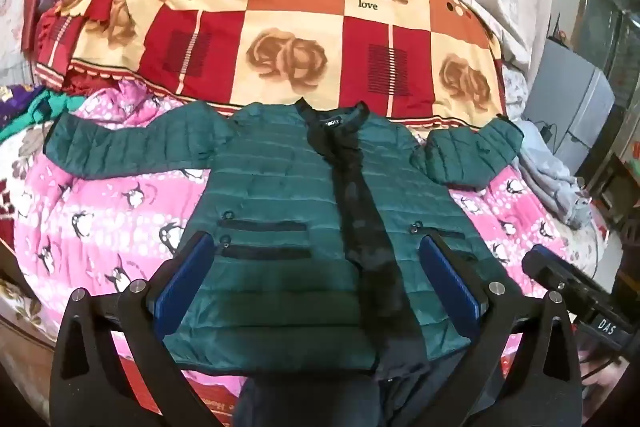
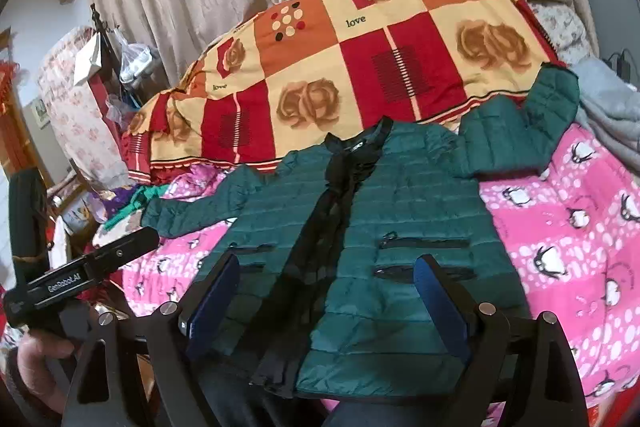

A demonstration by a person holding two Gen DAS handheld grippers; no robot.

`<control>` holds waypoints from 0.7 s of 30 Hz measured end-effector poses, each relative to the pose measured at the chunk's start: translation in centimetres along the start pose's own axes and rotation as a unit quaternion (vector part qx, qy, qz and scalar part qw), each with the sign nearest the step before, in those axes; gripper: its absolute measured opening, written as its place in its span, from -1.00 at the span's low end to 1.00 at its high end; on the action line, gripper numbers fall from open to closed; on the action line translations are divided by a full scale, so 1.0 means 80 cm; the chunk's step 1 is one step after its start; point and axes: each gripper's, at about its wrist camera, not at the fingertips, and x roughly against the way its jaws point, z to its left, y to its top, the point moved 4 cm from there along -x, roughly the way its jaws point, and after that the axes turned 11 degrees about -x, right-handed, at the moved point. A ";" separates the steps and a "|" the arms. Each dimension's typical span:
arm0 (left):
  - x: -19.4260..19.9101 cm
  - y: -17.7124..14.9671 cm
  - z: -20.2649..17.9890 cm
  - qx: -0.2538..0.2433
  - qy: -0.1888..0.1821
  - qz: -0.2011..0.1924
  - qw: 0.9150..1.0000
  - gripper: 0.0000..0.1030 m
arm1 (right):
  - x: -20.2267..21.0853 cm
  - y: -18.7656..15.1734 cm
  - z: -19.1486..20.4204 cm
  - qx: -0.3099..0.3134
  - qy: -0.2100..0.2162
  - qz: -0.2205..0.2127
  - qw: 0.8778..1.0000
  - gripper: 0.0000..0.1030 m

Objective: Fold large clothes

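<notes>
Jacket [image 1: 280,195] lies flat below both my grippers: my left gripper [image 1: 316,279] and right gripper [image 2: 328,303] hang with jaws spread wide, holding nothing. It is dark green and quilted, front up, sleeves out to either side, black placket down the middle, zipped pockets showing. It rests on the pink penguin blanket [image 1: 100,211] covering the bed, collar toward a red-and-cream patchwork quilt [image 1: 280,27].

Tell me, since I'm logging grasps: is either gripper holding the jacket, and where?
Neither. The left gripper and right gripper are open above the green jacket.
</notes>
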 end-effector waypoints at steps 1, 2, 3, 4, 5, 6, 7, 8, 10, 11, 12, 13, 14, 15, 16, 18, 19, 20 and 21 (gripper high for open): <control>-0.001 0.000 0.000 0.002 0.001 0.000 1.000 0.99 | -0.001 0.000 0.001 0.000 0.001 0.002 1.000 0.70; 0.000 0.000 0.000 0.002 0.003 -0.001 1.000 0.99 | -0.003 0.001 0.002 0.001 0.001 0.003 1.000 0.70; -0.001 0.000 -0.001 0.001 0.002 -0.001 1.000 0.99 | -0.004 0.001 0.004 0.003 0.001 0.004 1.000 0.70; -0.001 0.000 -0.001 0.001 -0.001 0.000 1.000 0.99 | -0.005 0.002 0.005 0.005 0.003 0.004 1.000 0.70; -0.002 -0.001 -0.002 -0.001 -0.004 0.002 1.000 0.99 | -0.005 0.003 0.006 0.005 0.005 0.004 1.000 0.70; -0.002 -0.001 -0.003 -0.002 -0.007 0.003 1.000 0.99 | 0.001 -0.003 0.013 0.005 0.006 0.004 1.000 0.70; -0.003 -0.001 -0.003 -0.002 -0.008 0.002 1.000 0.99 | -0.001 -0.003 0.013 0.006 0.005 0.005 1.000 0.70; -0.003 -0.001 -0.003 -0.001 -0.008 0.002 1.000 0.99 | -0.002 -0.003 0.015 0.002 0.003 0.004 1.000 0.70; -0.003 -0.001 -0.004 0.001 -0.009 0.003 1.000 0.99 | -0.002 -0.001 0.016 0.000 0.005 0.003 1.000 0.70; -0.003 -0.001 -0.004 0.000 -0.009 0.003 1.000 0.99 | -0.002 0.000 0.016 0.000 0.004 0.002 1.000 0.70; -0.003 -0.001 -0.003 0.000 -0.010 0.003 1.000 0.99 | -0.002 0.002 0.017 0.000 0.003 0.000 1.000 0.70; -0.002 -0.001 -0.003 0.000 -0.011 0.002 1.000 0.99 | -0.002 0.004 0.018 0.000 0.002 -0.002 1.000 0.70; -0.003 -0.002 -0.008 0.000 -0.011 0.002 1.000 0.99 | 0.000 0.000 0.007 0.000 0.003 -0.002 1.000 0.70; -0.004 -0.002 -0.008 0.001 -0.012 0.002 1.000 0.99 | 0.000 0.001 0.007 -0.001 0.002 -0.004 1.000 0.70; -0.005 -0.002 -0.008 0.004 -0.014 0.002 1.000 0.99 | 0.000 0.000 0.007 -0.001 0.001 -0.005 1.000 0.70; -0.007 -0.003 -0.009 0.008 -0.019 0.004 1.000 0.99 | 0.001 0.001 0.005 0.000 0.001 -0.007 1.000 0.70; -0.005 -0.005 -0.006 0.010 -0.020 0.004 1.000 0.99 | 0.001 0.001 0.004 0.002 0.000 -0.008 1.000 0.70; -0.006 -0.007 -0.007 0.011 -0.020 0.004 1.000 0.99 | 0.000 0.001 0.003 0.005 0.001 -0.010 1.000 0.70; -0.007 -0.008 -0.007 0.011 -0.019 0.005 1.000 0.99 | 0.000 0.000 0.003 0.007 0.000 -0.011 1.000 0.70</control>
